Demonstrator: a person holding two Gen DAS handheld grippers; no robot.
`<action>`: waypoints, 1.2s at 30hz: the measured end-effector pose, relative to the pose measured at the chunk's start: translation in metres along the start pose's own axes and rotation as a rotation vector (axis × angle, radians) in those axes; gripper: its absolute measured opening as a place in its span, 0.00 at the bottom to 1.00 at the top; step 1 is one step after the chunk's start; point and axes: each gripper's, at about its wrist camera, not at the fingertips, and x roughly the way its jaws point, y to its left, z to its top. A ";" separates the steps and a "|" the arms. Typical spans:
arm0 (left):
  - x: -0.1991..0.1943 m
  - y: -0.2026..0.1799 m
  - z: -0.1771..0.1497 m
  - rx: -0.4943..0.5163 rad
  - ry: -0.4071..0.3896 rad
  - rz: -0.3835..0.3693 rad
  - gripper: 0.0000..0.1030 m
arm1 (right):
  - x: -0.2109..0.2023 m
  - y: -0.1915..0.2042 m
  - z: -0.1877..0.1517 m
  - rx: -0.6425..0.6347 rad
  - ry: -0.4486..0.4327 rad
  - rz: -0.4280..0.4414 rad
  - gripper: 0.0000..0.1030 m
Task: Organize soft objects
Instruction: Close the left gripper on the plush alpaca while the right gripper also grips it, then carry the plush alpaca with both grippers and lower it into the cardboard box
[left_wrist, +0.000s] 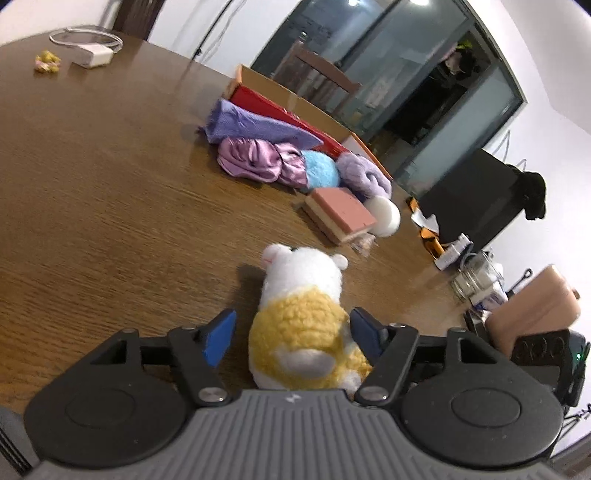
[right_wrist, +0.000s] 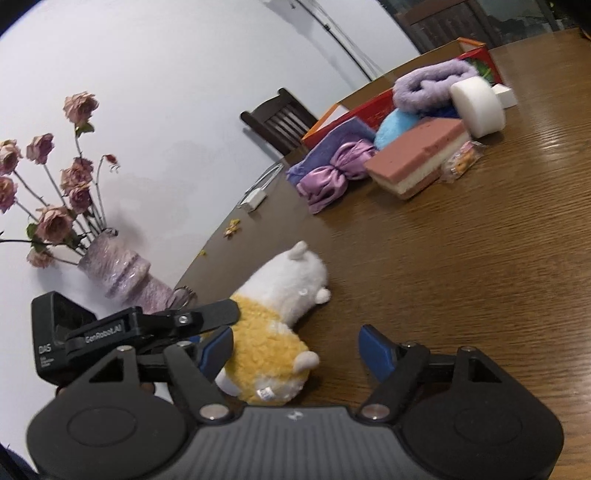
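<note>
Brown wood grain runs across the desk, with a white wall and dark glass doors behind it. A plush toy, white at the head and yellow over the back, lies on the desk close to me. My left gripper has its blue fingers on either side of the yellow body; the far one touches the fur, the near one stands just clear, so nothing is clamped. My right gripper sits with its fingers wide apart: one is beside the toy's yellow rump, the other over bare wood, holding nothing. From that side I also see the other gripper's black finger reaching across the toy.

Further along the desk is a heap: a purple cloth, a shiny lilac bundle, a blue fluffy ball, a fuzzy lavender roll, a pink-and-cream sponge block and a white foam disc, all next to a red box. A vase of dried roses stands by the wall.
</note>
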 end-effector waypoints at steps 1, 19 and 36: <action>0.001 0.000 0.000 -0.005 0.008 -0.023 0.55 | 0.003 0.001 0.001 -0.007 0.017 0.015 0.62; 0.049 -0.044 0.122 0.080 -0.191 -0.103 0.49 | 0.022 0.011 0.131 -0.183 -0.061 0.061 0.39; 0.205 0.014 0.298 0.002 -0.142 0.230 0.49 | 0.270 -0.095 0.381 -0.093 0.338 0.176 0.39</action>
